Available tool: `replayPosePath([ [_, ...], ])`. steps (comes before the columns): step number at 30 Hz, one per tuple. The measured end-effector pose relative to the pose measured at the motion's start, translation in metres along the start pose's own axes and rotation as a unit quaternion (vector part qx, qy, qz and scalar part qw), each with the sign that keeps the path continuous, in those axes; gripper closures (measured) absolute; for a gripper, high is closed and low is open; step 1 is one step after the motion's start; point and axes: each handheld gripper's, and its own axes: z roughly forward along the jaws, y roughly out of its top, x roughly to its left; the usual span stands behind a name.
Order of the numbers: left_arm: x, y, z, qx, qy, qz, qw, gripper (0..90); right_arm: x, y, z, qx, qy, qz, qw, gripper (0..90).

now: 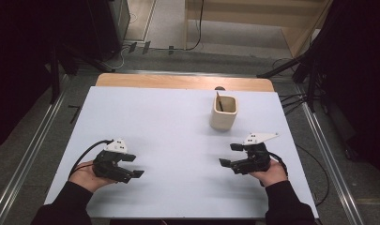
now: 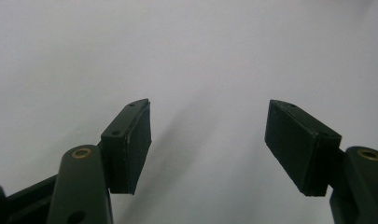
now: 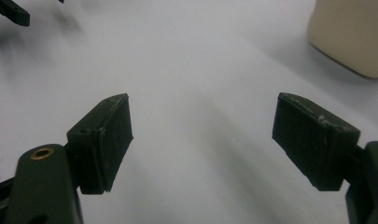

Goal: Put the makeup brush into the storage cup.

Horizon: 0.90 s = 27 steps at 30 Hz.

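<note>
A cream square holder (image 1: 223, 112) stands upright on the white table (image 1: 169, 122), right of centre toward the back, with a thin dark stick (image 1: 219, 101) leaning inside it. My left gripper (image 1: 133, 165) rests low at the front left, held in a hand, jaws spread wide and empty. In its own view the left gripper (image 2: 207, 140) has bare white surface between the pads. My right gripper (image 1: 230, 154) sits at the front right, below the holder, also open and empty. The right gripper (image 3: 203, 140) view shows the holder (image 3: 352, 35) at upper right.
A wooden strip (image 1: 183, 82) runs along the table's back edge. Metal rails (image 1: 42, 136) flank both sides, with cables (image 1: 319, 164) on the floor to the right. A wooden shelf unit (image 1: 267, 18) stands beyond the table.
</note>
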Motion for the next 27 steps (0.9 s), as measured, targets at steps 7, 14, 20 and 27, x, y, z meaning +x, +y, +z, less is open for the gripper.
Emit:
replayPosePath([
  [7,0.0002,0.0001,-0.0004,-0.001,0.0,0.0,1.0,32.2,0.0009,-0.0001,0.0008,0.004,0.0,-0.003,1.0,21.1],
  [14,0.0003,0.0006,-0.0016,-0.001,-0.001,0.0,1.0,32.0,0.0016,-0.0005,0.0023,0.013,0.002,-0.007,0.9999,21.1],
  [20,0.0006,0.0008,-0.002,-0.003,-0.001,-0.002,1.0,31.6,0.0022,-0.0006,0.0026,0.018,0.001,-0.008,0.9998,21.2],
  [27,0.0008,0.0008,-0.0018,-0.006,-0.004,-0.006,1.0,31.2,0.0026,-0.001,0.0046,0.026,0.002,-0.012,0.9996,21.2],
])
